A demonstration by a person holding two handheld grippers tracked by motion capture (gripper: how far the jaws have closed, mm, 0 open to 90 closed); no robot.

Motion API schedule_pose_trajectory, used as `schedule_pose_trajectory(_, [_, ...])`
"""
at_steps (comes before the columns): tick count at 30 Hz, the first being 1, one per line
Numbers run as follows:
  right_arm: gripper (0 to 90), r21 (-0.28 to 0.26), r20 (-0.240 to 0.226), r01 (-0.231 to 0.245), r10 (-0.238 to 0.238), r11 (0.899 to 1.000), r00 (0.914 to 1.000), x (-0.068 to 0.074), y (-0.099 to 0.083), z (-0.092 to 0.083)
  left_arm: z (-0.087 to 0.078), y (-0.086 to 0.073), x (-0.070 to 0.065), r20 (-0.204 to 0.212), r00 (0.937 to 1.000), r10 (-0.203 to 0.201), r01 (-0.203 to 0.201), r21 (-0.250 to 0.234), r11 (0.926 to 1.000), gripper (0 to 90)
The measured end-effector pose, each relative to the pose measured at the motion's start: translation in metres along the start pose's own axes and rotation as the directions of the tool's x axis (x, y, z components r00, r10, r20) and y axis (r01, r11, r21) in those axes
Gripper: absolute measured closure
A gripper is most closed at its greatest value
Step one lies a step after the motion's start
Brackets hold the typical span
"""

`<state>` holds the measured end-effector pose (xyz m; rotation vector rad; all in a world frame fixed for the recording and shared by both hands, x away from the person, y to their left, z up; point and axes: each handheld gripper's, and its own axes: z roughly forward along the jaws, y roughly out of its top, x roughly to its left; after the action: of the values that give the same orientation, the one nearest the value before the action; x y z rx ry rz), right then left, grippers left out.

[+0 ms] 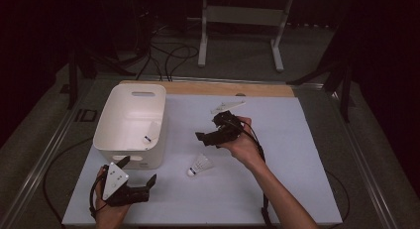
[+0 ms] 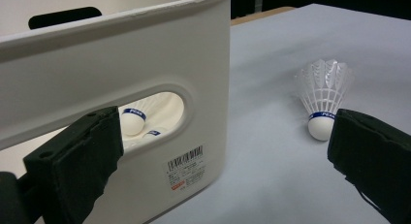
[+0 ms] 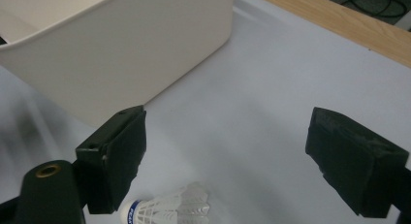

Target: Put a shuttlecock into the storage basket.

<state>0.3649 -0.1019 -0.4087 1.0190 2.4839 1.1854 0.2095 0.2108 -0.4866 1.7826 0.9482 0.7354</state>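
Observation:
A white shuttlecock [image 1: 200, 165] lies on its side on the pale table sheet [image 1: 277, 189], just right of a white plastic bin [image 1: 131, 122]. Another shuttlecock [image 1: 151, 135] rests inside the bin; in the left gripper view it shows through the bin's handle hole [image 2: 133, 120]. My left gripper [image 1: 138, 170] is held low at the bin's near corner, open, with the loose shuttlecock [image 2: 324, 95] ahead beside its right jaw. My right gripper [image 1: 208, 127] hovers open above the table behind the shuttlecock [image 3: 169, 209], which lies below its left jaw. Both grippers hold nothing.
A flat white piece [image 1: 228, 106] lies at the back of the sheet near a wooden strip [image 1: 208, 87]. The bin wall [image 2: 145, 64] stands close to my left gripper and also ahead of my right gripper [image 3: 121, 44]. A white frame [image 1: 242, 21] and cables sit on the floor beyond.

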Motion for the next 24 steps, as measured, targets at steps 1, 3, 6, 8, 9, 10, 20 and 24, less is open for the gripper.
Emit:
schedule_pose_trajectory(1, [14.7,0.001,0.000,-0.002,0.002,1.000,1.0000,0.000,-0.001,0.001,0.000,0.000,0.000,0.000,1.0000,0.000,0.000,0.000,1.0000,0.2])
schedule_pose_trajectory(3, [14.7,0.005,-0.004,-0.003,0.003,1.000,1.0000,0.000,-0.003,0.001,0.000,0.000,0.000,0.001,1.0000,-0.001,0.001,0.000,1.0000,0.2])
schedule_pose_trajectory(6, [14.7,0.014,-0.008,-0.010,0.010,1.000,0.9999,0.000,-0.005,0.003,0.000,0.000,0.000,0.001,1.0000,0.002,-0.002,0.003,1.0000,0.1])
schedule_pose_trajectory(8, [14.7,0.015,-0.008,-0.009,0.009,1.000,0.9999,0.000,-0.006,0.003,0.000,0.000,0.000,0.001,1.0000,0.002,-0.002,0.003,1.0000,0.2])
schedule_pose_trajectory(9, [14.6,0.017,-0.007,-0.010,0.011,1.000,0.9999,0.000,-0.007,0.004,0.000,0.000,0.000,0.000,1.0000,0.000,0.000,0.001,1.0000,0.2])
schedule_pose_trajectory(10, [14.6,0.017,-0.007,-0.010,0.011,1.000,0.9999,0.000,-0.007,0.004,0.000,0.000,0.000,0.000,1.0000,0.000,0.000,0.001,1.0000,0.2])
schedule_pose_trajectory(20, [15.4,0.036,-0.012,-0.004,0.004,0.999,0.9999,0.002,-0.014,0.009,0.000,0.000,0.000,-0.001,1.0000,0.000,0.000,0.001,1.0000,0.1])
schedule_pose_trajectory(24, [15.6,0.045,-0.015,-0.007,0.008,0.999,0.9999,0.003,-0.017,0.011,0.000,0.000,0.000,-0.001,1.0000,0.001,-0.001,0.001,1.0000,0.2])
